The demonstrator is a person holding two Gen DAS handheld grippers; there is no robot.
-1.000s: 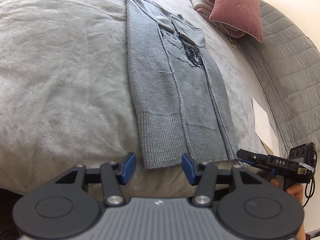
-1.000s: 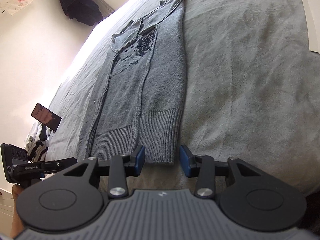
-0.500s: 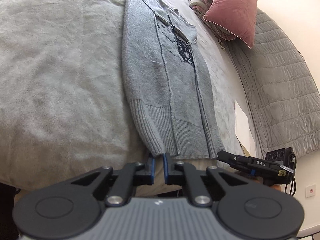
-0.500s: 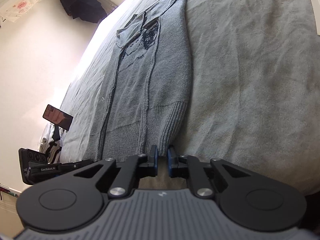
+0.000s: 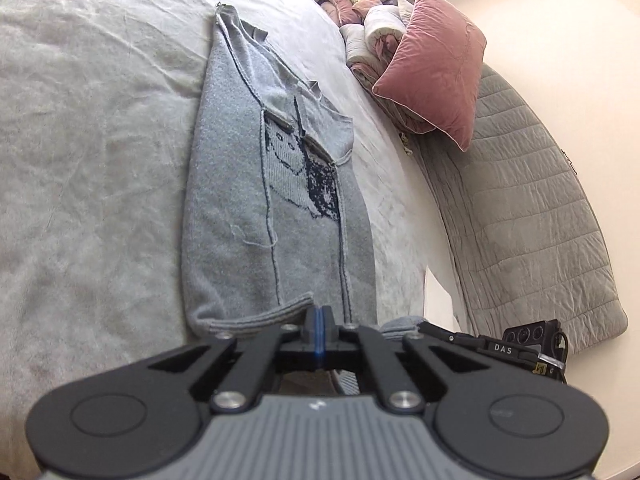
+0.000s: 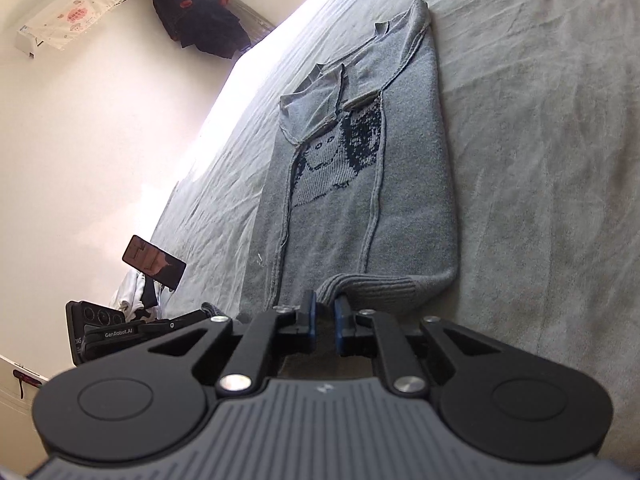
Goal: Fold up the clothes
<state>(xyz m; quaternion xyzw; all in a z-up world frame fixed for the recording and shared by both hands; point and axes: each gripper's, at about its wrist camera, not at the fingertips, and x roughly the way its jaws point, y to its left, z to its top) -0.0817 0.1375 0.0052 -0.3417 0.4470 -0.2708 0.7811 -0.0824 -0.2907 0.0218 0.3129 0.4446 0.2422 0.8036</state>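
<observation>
A grey knitted sweater (image 5: 276,216) is laid lengthwise on the bed (image 5: 88,168), its sleeves folded in over the body and a dark knitted face pattern (image 6: 340,152) showing near the collar. The ribbed hem (image 5: 256,314) is lifted off the bed and turned back over the body at the near end.

The left gripper (image 5: 318,322) is seen closed tight, its blue pads pressed together on the hem at the 6 o'clock edge of the sweater. The right gripper (image 6: 324,316) is seen nearly closed, a narrow gap between its pads, with a raised fold of the hem pinched there. In each view the other gripper is visible just beside the hem: at 4 o'clock in the left view, at 8 o'clock in the right.

Surroundings are noted as follows. A pink cushion (image 5: 436,68) rests against rolled bedding (image 5: 372,36) at 1 o'clock in the left view, well apart from the sweater. A grey quilted cover (image 5: 528,216) lies along the far side at 3 o'clock, and a white sheet of paper (image 5: 438,296) lies on the bed between it and the sweater. In the right view a phone (image 6: 154,262) stands tilted at 9 o'clock, beside light-coloured clothing (image 6: 134,294), and dark clothes (image 6: 200,20) hang on the wall at 11 o'clock. The bed surface directly beyond the collar is seen unobstructed.
</observation>
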